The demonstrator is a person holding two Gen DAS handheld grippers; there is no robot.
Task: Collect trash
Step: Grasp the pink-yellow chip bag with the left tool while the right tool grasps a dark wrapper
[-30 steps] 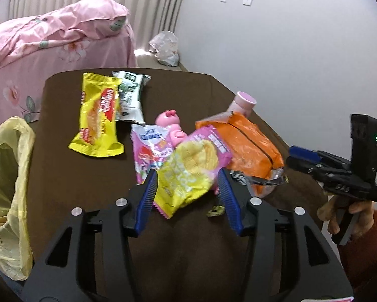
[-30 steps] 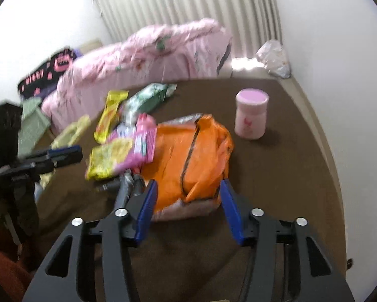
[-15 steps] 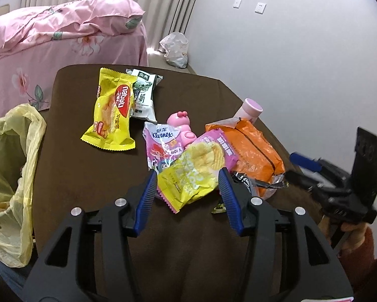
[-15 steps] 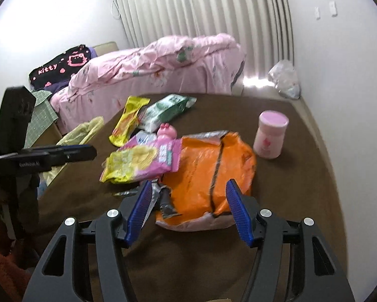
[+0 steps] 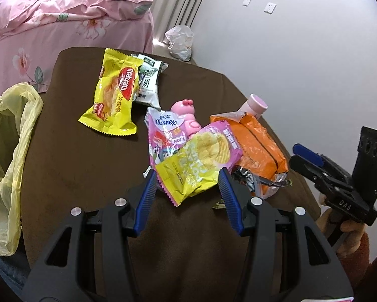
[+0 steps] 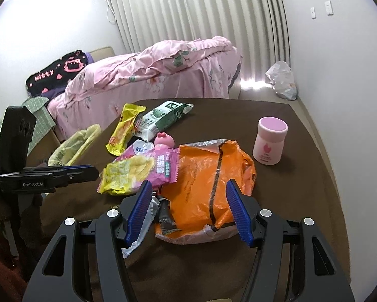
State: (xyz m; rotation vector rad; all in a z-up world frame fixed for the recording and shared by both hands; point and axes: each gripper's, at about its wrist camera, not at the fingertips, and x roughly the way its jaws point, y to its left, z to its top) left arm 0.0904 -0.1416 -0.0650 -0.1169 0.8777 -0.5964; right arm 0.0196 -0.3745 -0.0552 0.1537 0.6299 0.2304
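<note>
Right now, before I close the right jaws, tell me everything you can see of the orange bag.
The orange bag is a large crinkled glossy plastic or foil packet with a dark seam stripe along its length and a silver inner lining showing at its torn far end and near edge. It lies flat, partly puffed, on the brown table. The pink and yellow chip packet overlaps its left side, and a small silver and black wrapper lies against its near left corner. The right gripper is open, its jaws straddling the near end without pressing it.

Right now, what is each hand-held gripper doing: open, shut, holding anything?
Left hand-held gripper: open, holding nothing, yellow-pink chip bag between its jaws.
Right hand-held gripper: open, jaws just widened, holding nothing, over the orange bag.
</note>
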